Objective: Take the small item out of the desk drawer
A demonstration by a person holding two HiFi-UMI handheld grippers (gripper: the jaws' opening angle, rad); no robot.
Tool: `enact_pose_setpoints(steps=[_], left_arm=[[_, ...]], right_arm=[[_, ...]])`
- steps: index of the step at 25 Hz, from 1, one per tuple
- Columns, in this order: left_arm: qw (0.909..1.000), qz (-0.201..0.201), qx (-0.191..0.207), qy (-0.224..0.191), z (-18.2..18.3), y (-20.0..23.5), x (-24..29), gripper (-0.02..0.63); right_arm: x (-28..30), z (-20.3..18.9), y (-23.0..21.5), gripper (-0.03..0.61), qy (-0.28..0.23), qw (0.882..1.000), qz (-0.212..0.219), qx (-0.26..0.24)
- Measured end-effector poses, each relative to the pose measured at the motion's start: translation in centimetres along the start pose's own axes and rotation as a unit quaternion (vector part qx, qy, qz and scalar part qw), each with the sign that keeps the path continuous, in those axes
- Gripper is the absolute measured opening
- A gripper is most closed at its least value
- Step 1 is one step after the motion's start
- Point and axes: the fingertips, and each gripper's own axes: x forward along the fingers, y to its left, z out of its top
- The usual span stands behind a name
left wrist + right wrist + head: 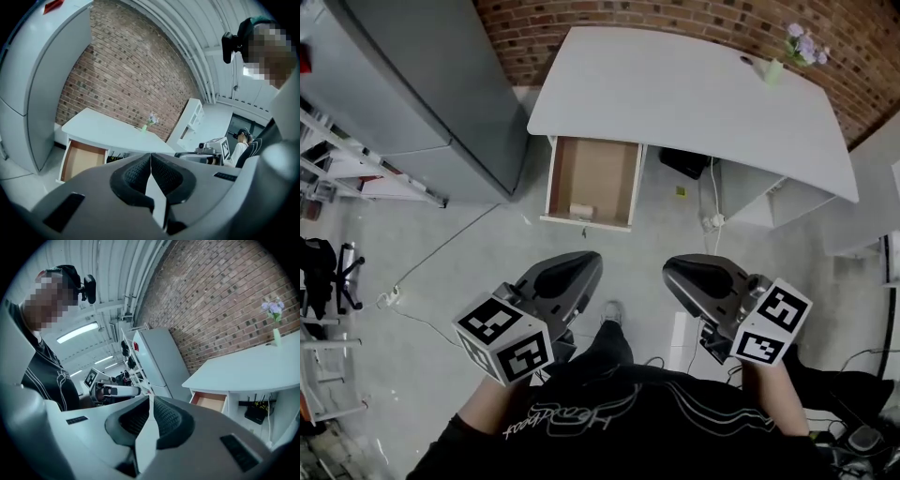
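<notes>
1. Head view: the person stands back from the desk, forearms drawn in against the torso. The left gripper and the right gripper are held side by side at waist height, noses aimed toward the desk and well apart from it. The drawer stands pulled out under the desk's left end. The small item, pale and roll-shaped, lies on the drawer floor near the front panel, untouched. A tall grey cabinet stands just left of the drawer, and a cable trails over the floor between the person and the desk. A black box sits under the desktop, and a vase of purple flowers stands on the far right of the desk, before the brick wall.

2. Left gripper view: the left gripper's jaws are pressed together with nothing between them. It is tilted slightly upward, with the open drawer low to the left, and the drawer's contents cannot be made out from here. The right gripper shows alongside.

3. Right gripper view: the right gripper's jaws are likewise closed on nothing. The desk and drawer lie to the right, the grey cabinet behind them.
</notes>
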Motion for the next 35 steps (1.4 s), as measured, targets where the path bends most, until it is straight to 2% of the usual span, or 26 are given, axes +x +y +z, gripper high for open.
enact_pose_setpoints(steps=[6,14,21,26,35], left_arm=[[0.9999,0.004,-0.006,0.008,3.3,8.4,1.9,0.021],[0.999,0.034,-0.029,-0.007,3.9,16.4,2.9,0.021],[0.9968,0.063,-0.048,-0.015,2.7,20.9,3.4,0.021],[0.9938,0.085,-0.063,-0.034,1.8,24.6,4.3,0.021],[0.9828,0.134,-0.121,-0.04,-0.7,30.9,6.5,0.021]], right_arm=[[7.7,2.6,-4.6,0.057,0.013,1.0,0.004,0.009],[14.8,2.7,-8.9,0.057,0.051,0.998,0.019,-0.004],[19.4,0.8,-12.3,0.057,0.083,0.996,0.036,-0.005],[23.2,-1.6,-16.0,0.058,0.124,0.991,0.047,-0.008],[30.3,-6.1,-22.0,0.06,0.21,0.974,0.083,-0.013]])
